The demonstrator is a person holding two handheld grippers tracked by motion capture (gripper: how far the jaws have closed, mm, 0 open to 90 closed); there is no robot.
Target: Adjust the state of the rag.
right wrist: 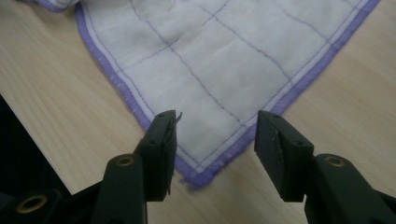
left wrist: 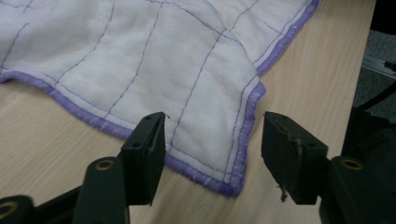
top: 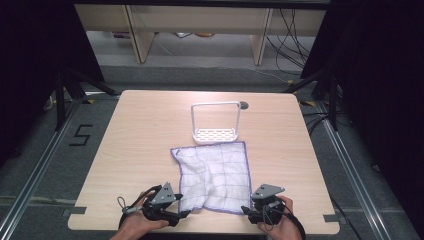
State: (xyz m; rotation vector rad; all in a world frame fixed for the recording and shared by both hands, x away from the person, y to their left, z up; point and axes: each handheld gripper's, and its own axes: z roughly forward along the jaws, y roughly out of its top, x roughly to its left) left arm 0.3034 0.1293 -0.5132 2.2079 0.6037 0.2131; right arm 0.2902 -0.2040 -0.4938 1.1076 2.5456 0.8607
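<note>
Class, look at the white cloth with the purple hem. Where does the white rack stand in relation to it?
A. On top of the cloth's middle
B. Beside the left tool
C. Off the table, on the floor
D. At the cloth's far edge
D: in the high view the white rack stands on the table at the far edge of the cloth, away from the person's hands.

Left gripper (top: 184,213) and right gripper (top: 245,210): black bodies, grey three-cornered top plates, blocky black jaws, brass-coloured screw eyes at the joints. Thin cable loops off the left one.
</note>
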